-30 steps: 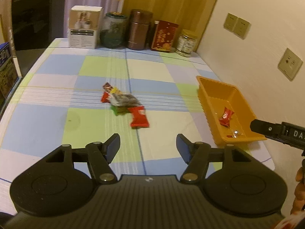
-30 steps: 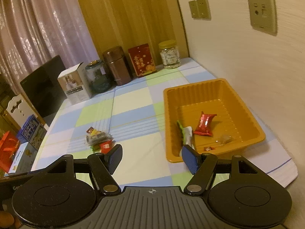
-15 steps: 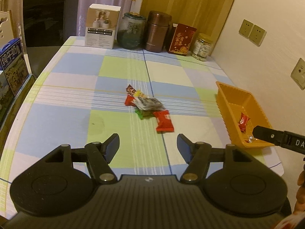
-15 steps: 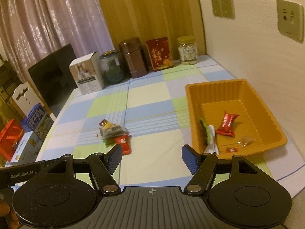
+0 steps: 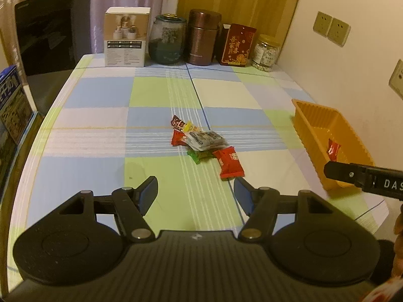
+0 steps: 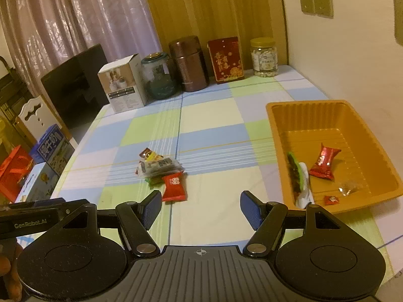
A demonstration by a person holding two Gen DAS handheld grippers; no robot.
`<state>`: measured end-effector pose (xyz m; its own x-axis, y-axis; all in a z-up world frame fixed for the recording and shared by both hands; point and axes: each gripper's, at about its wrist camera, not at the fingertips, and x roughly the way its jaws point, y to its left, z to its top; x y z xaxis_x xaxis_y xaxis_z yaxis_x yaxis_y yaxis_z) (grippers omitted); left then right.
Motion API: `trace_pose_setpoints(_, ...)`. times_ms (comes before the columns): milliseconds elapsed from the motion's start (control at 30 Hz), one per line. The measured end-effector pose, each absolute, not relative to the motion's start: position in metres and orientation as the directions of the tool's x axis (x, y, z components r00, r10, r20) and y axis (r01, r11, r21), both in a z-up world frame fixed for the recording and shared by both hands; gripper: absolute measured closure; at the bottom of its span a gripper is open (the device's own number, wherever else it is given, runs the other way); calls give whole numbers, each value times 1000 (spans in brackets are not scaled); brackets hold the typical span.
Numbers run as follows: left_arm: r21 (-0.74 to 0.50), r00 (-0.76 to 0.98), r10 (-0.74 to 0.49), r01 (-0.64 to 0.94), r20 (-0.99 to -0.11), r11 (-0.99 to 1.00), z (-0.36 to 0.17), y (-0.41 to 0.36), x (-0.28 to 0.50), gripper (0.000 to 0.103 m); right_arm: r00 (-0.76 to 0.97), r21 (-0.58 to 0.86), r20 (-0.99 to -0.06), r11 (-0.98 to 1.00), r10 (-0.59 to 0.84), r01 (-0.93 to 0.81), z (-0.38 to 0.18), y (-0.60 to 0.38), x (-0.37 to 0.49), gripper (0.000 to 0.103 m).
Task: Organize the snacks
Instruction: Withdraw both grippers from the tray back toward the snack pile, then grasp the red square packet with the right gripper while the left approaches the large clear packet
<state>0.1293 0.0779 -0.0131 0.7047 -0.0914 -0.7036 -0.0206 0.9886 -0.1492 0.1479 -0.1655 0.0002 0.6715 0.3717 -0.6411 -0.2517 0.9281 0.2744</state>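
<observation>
A small pile of wrapped snacks (image 5: pixel 201 142) lies mid-table on the checked cloth, with a red packet (image 5: pixel 230 162) at its near right; the pile also shows in the right wrist view (image 6: pixel 161 170). An orange tray (image 6: pixel 277 130) stands at the right by the wall, also in the left wrist view (image 5: pixel 317 118), and holds a red candy (image 6: pixel 325 161), a green-and-white wrapper (image 6: pixel 298 176) and small sweets. My left gripper (image 5: pixel 196 193) is open and empty, short of the pile. My right gripper (image 6: pixel 200 207) is open and empty, between pile and tray.
Along the table's back edge stand a white box (image 5: pixel 126 40), a glass jar (image 5: pixel 166 39), a brown canister (image 5: pixel 202 40), a red box (image 5: pixel 236 44) and a small jar (image 5: pixel 265 52). A dark chair (image 5: pixel 47 30) and boxes (image 6: pixel 47 148) stand at the left. The wall runs along the right.
Both grippers have swung to the left, so the snack pile now sits nearer the middle of each view and the tray further right. Both stay open; nothing on the table has moved.
</observation>
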Motion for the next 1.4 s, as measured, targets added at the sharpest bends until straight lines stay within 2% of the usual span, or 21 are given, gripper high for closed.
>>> trace_pose_setpoints(867,12,614,-199,322,-764,947,-63,93,235,40,579,277,-694,901,428,-334,-73,-99,230,35)
trace_pose_setpoints(933,21,605,-202,341,-770,940,-68,93,242,40,569,275,-700,897,433,-345,-79,-94,237,41)
trace_pose_setpoints(1167,25,578,-224,391,-785,920,-83,96,265,40,534,251,-721,886,440,-391,-103,-73,261,50)
trace_pose_setpoints(1333,47,569,-232,432,-789,901,-90,95,276,40,516,228,-740,882,432,-412,-117,-67,271,68)
trace_pose_setpoints(1400,50,567,-240,447,-788,893,-91,93,280,40,521,226,-734,880,435,-418,-118,-69,271,70)
